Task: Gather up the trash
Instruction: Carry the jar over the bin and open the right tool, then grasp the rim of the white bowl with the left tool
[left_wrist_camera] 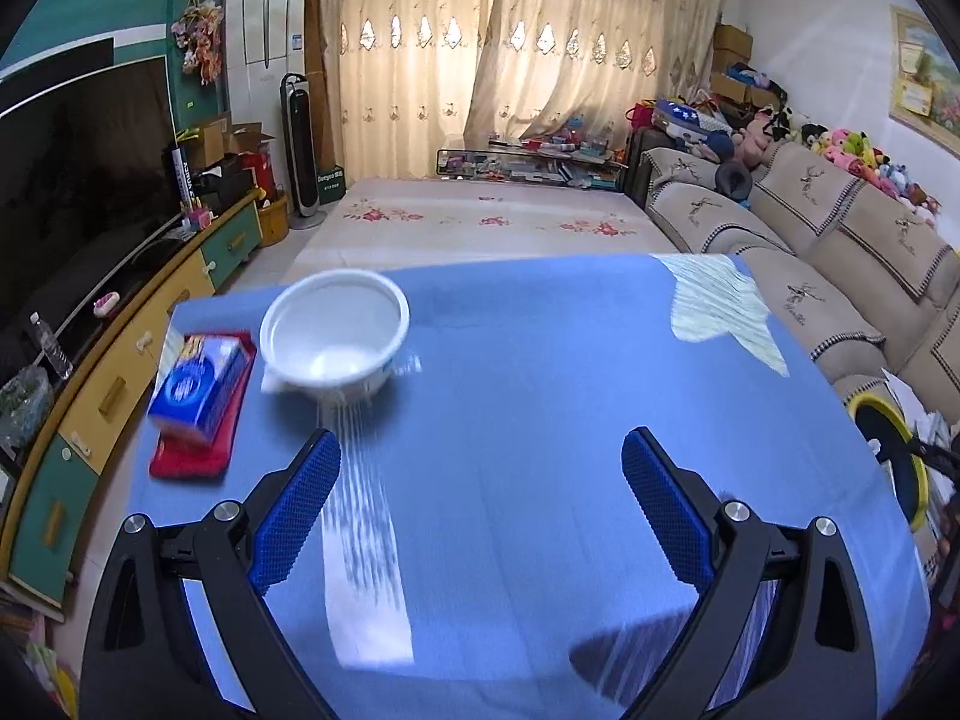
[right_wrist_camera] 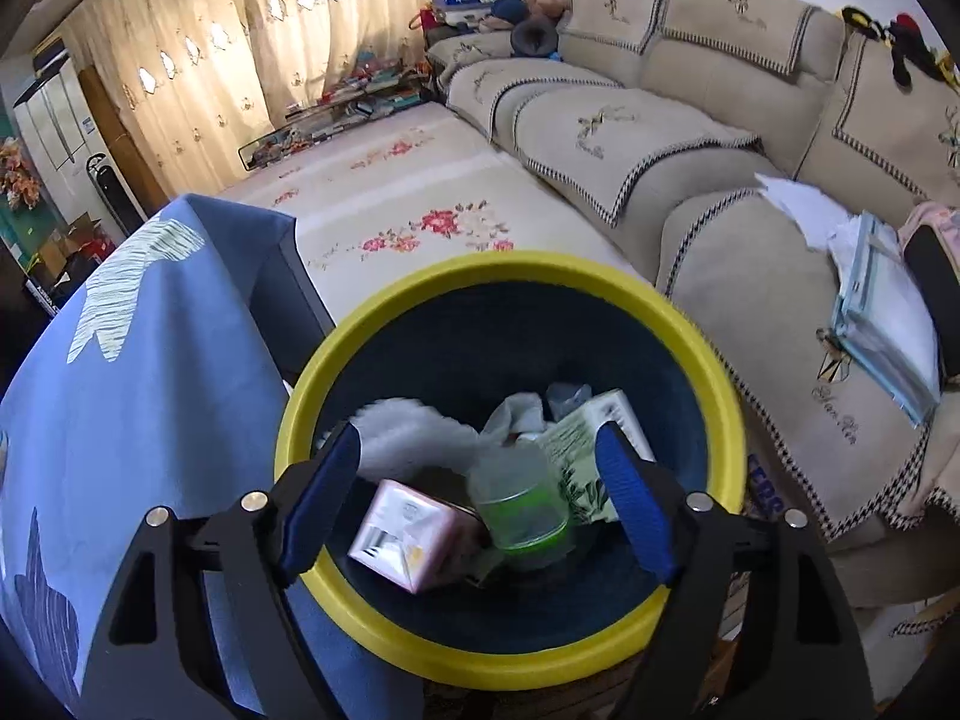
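In the right wrist view my right gripper (right_wrist_camera: pixel 477 441) hangs open over a dark bin with a yellow rim (right_wrist_camera: pixel 420 288). Inside the bin lie a pink box (right_wrist_camera: pixel 408 531), a clear plastic cup with a green band (right_wrist_camera: pixel 519 507), a green-and-white carton (right_wrist_camera: pixel 579 438) and crumpled white tissue (right_wrist_camera: pixel 408 435). The cup sits below the gap between the blue pads and touches neither. In the left wrist view my left gripper (left_wrist_camera: pixel 480 441) is open and empty above the blue tablecloth (left_wrist_camera: pixel 540 372). A white bowl (left_wrist_camera: pixel 336 336) and a blue box (left_wrist_camera: pixel 198 384) on a red pad (left_wrist_camera: pixel 192 462) stand at the table's left.
The bin stands between the table's edge and a beige sofa (right_wrist_camera: pixel 630 138); its rim (left_wrist_camera: pixel 900 444) shows at the right of the left wrist view. Papers (right_wrist_camera: pixel 882 312) lie on the sofa seat. A low TV cabinet (left_wrist_camera: pixel 120 384) runs along the table's left.
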Motion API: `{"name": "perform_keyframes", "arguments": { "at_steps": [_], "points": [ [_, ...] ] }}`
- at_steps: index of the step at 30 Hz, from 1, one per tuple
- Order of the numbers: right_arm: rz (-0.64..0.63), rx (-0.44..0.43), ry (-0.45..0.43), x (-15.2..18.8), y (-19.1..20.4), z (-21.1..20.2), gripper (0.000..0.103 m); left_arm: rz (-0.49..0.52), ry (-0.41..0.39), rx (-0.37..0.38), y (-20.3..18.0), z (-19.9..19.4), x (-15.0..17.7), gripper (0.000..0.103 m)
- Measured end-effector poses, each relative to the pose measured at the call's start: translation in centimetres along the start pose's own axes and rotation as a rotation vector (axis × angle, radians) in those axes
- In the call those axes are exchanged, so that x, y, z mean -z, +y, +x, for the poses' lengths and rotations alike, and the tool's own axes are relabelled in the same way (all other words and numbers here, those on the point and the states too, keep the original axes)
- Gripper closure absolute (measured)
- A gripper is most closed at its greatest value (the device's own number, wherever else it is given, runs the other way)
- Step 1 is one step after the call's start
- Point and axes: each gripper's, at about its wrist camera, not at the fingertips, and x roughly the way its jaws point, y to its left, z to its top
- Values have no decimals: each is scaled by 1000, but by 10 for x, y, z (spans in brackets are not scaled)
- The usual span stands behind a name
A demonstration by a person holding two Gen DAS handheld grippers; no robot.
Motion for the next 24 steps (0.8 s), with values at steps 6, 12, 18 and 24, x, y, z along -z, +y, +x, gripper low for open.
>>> {"name": "perform_keyframes", "arguments": {
  "at_steps": [6,12,18,24],
  "points": [
    [-27,1,-43,-4,3,-16,22,-10,31,-55,19,37,-35,9],
    [-23,-10,-41,-4,4,-15,22,63,90,-144,22,81,-56,10],
    [-36,-19,-35,-2,9,-13,22,78,152,-200,28,117,-67,23],
    [-41,-27,-34,-1,10,-14,22,45,212,-233,35,140,-70,49]
  ]
}}
